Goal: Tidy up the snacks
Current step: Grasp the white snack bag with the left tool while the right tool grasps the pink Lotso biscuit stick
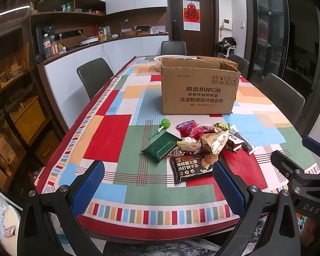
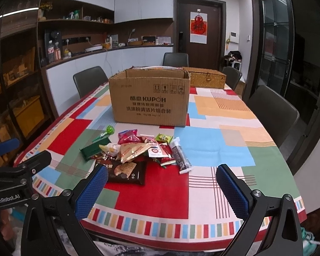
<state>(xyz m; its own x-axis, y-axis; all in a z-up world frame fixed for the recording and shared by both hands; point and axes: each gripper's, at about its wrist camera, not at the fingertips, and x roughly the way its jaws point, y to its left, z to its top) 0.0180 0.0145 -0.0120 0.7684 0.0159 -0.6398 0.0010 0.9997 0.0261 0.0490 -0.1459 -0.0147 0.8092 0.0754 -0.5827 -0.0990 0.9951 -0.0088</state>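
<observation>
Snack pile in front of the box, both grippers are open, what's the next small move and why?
Probably ease the left gripper forward onto the dark cracker packet: it lies nearest the table edge, atop nothing, and the cardboard box behind the pile stands open.

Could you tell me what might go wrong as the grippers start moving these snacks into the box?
The snacks lie in one overlapping heap, so closing on one packet may drag or scatter its neighbours. The dark cracker packet lies flat on the tablecloth, which open fingers may pinch along with it. The cardboard box stands tall beyond the pile, and a low carry could clip its front wall. Both the left gripper and right gripper are open and empty.
</observation>
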